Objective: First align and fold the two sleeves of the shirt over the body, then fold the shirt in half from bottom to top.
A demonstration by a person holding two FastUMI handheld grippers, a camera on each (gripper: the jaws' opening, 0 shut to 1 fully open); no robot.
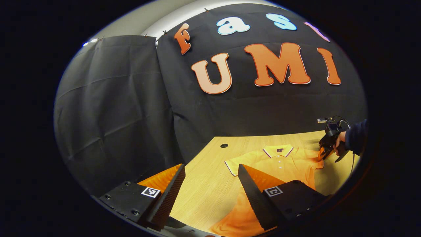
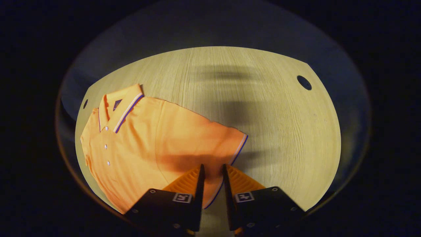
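An orange polo shirt [image 2: 158, 144] lies flat on the pale wood-grain table [image 2: 279, 131], its knit soft and faintly ribbed, the collar [image 2: 120, 107] edged with thin white and dark stripes and a short row of small buttons running down the placket.

In the right gripper view, the right gripper [image 2: 213, 172] hangs over one short sleeve [image 2: 227, 144]. Its fingers stand narrow, with only a slim gap between them, and the striped hem of the sleeve runs into that gap. Whether the ridged pads actually pinch the cloth I cannot tell. The shirt's body spreads to the left of the fingers and bare table lies to their right, with a round cable hole [image 2: 304, 82] in the far corner.

In the left gripper view, the left gripper [image 1: 210, 177] has its fingers wide apart, nothing between them but table. The shirt's lower part lies beneath the right-hand finger and the collar ahead of it. Farther off beyond that finger, the other gripper sits at the far sleeve, held by a hand [image 1: 340, 140] in a dark sleeve.
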